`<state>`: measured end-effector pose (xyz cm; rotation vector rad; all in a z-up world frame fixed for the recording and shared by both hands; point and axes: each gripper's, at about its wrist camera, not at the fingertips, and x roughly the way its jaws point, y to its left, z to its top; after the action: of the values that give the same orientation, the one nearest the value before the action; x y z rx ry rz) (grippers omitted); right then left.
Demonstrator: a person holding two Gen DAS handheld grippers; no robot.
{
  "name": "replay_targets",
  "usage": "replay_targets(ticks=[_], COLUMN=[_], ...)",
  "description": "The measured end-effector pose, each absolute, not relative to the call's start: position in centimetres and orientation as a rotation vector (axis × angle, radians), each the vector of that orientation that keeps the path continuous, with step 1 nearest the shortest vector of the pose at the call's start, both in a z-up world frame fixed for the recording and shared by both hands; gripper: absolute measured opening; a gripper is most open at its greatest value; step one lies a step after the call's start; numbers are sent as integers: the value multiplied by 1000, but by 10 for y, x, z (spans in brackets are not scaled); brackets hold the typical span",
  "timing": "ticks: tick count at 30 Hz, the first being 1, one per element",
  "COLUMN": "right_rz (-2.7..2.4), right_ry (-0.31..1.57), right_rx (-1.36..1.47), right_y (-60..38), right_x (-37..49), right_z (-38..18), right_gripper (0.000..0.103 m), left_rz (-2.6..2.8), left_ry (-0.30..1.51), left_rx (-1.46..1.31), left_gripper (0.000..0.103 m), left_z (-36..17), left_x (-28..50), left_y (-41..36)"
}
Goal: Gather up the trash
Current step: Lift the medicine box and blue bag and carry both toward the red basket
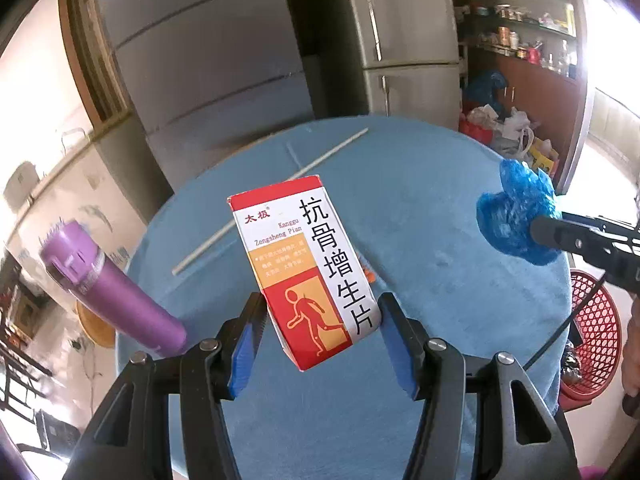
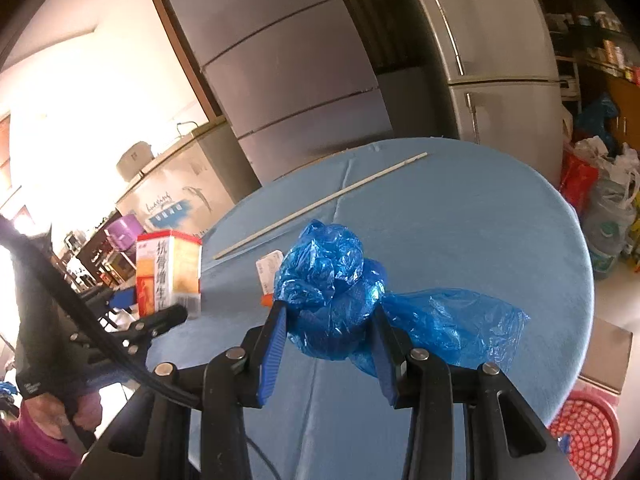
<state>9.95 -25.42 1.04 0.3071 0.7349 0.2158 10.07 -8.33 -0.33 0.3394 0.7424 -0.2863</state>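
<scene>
Trash in both grippers, basket waits on the right

Trash is what I'm carrying in each hand, lifted off the round table (image 1: 420,208) with its blue cloth. At far left a purple bottle (image 1: 108,296) stands near the table's edge; I'd leave it alone, since it doesn't look like rubbish. Next comes my left gripper (image 1: 320,320), clamped on the lower end of a red and white medicine box (image 1: 308,268), which sticks up tilted between the blue pads. Behind it a thin white stick (image 1: 272,200) lies flat on the cloth, and a small paper scrap (image 2: 269,268) lies near the middle, both probably left to collect. Further right, my right gripper (image 2: 330,334) is closed on a crumpled blue plastic bag (image 2: 332,276), one loose end trailing off to the side. The red basket (image 1: 596,328) sits low beside the table's right edge. I judge the good move is to carry each piece over its rim before letting go, bag first, keeping that loose tail from snagging the cloth.
</scene>
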Motion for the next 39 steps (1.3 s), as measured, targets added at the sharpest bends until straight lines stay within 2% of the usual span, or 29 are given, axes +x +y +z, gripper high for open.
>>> replay_targets(ticks=[10,39], right_rz=[201,147], right_ry=[683,649], right_rx=[344,388], right_y=[-276,-298], right_x=[63,21], right_z=[26,36], right_gripper=[43,43], left_rz=[-295,-360], left_ry=[652,630], left_rx=[411,484], left_gripper=[59,59], left_z=[21,29], left_x=[78,66], left_y=[-105,-123])
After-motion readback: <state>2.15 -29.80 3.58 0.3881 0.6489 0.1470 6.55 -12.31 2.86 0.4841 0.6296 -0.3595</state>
